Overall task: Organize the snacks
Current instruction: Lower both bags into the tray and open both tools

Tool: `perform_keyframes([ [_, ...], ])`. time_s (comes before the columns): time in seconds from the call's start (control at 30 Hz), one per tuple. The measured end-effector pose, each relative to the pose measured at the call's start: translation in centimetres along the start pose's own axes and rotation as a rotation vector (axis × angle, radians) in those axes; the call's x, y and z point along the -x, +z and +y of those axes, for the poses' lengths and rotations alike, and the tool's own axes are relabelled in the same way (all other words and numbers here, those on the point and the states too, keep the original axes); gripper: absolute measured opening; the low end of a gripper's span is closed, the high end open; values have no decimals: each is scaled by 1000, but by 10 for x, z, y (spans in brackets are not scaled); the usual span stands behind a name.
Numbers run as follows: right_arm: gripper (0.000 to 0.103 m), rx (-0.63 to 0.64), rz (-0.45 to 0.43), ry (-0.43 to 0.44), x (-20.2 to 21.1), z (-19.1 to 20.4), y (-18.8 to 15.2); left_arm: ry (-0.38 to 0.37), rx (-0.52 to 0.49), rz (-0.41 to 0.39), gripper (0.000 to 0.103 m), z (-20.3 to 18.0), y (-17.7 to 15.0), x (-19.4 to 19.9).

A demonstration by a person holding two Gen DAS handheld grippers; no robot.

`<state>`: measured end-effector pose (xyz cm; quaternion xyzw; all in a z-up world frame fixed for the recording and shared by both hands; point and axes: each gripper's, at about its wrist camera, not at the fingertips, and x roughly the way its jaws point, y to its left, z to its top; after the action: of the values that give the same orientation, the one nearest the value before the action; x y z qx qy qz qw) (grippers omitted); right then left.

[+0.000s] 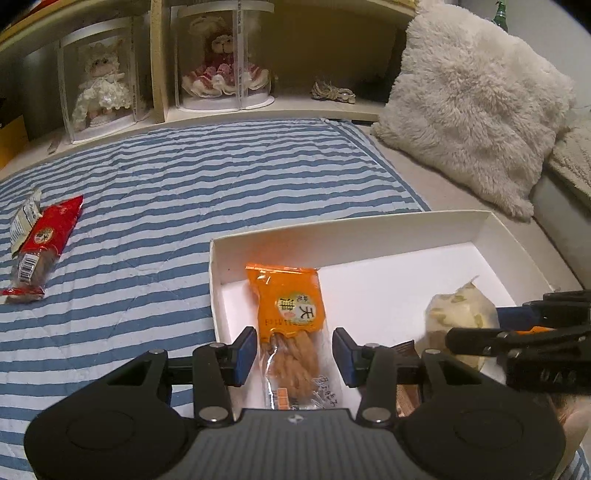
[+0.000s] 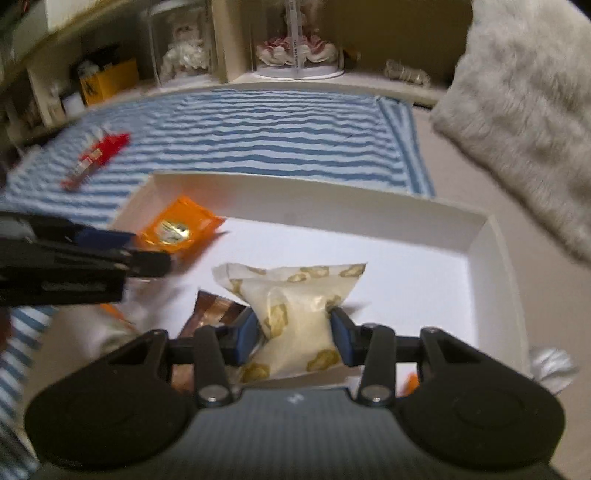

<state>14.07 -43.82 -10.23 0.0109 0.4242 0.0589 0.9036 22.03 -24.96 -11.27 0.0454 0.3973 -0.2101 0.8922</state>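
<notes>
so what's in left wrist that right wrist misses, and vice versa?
Left wrist only: green bottle top behind the fluffy pillow; orange packet's clear lower half between the left hand-held gripper pads, gaps either side.

Right wrist only: yellow box on the shelf, silver wrapper outside the white box, right hand-held gripper pinching the cream packet.

Both: white box, orange, cream, brown and red packets, striped quilt, cased dolls.

Striped quilt (image 1: 192, 173) covered the bed. Fluffy pillow (image 1: 476, 107) lay right. Two cased dolls (image 1: 221, 62) stood on the shelf (image 1: 295, 105) behind.
</notes>
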Motion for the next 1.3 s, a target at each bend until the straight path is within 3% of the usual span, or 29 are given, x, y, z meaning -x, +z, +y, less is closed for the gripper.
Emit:
perform_keyframes([
  [0.13,50,-74,17,10,6,-17,1,-3,5,2,47,1,1,3],
  [0.33,50,-83,60,-83,7,-34,-4,-14,1,5,48,-2,1,12],
  [0.5,50,-137,70,-62,14,-44,-8,-25,-4,8,48,-9,-1,18],
  [0.53,52,-138,76,-59,16,-42,-9,-28,-7,8,48,-10,-1,20],
  [0.63,74,-147,62,-68,22,-40,-8,-33,-12,4,48,-12,-2,25],
  [0.73,74,-141,38,-58,33,-39,-5,-38,-9,3,48,-12,-3,29],
  [0.8,65,-140,13,-52,39,-40,-2,-45,-2,1,48,-12,-3,32],
  [0.87,29,-127,-1,-49,44,-39,0,-49,3,-1,48,-10,-3,33],
  [0.93,13,-103,-4,-51,45,-38,1,-51,7,1,48,-10,-4,34],
  [1.13,10,-109,74,-43,12,-37,-3,-62,7,10,48,-9,-6,34],
  [1.3,10,-122,45,-58,-1,-39,-7,-68,8,20,48,-7,-7,34],
])
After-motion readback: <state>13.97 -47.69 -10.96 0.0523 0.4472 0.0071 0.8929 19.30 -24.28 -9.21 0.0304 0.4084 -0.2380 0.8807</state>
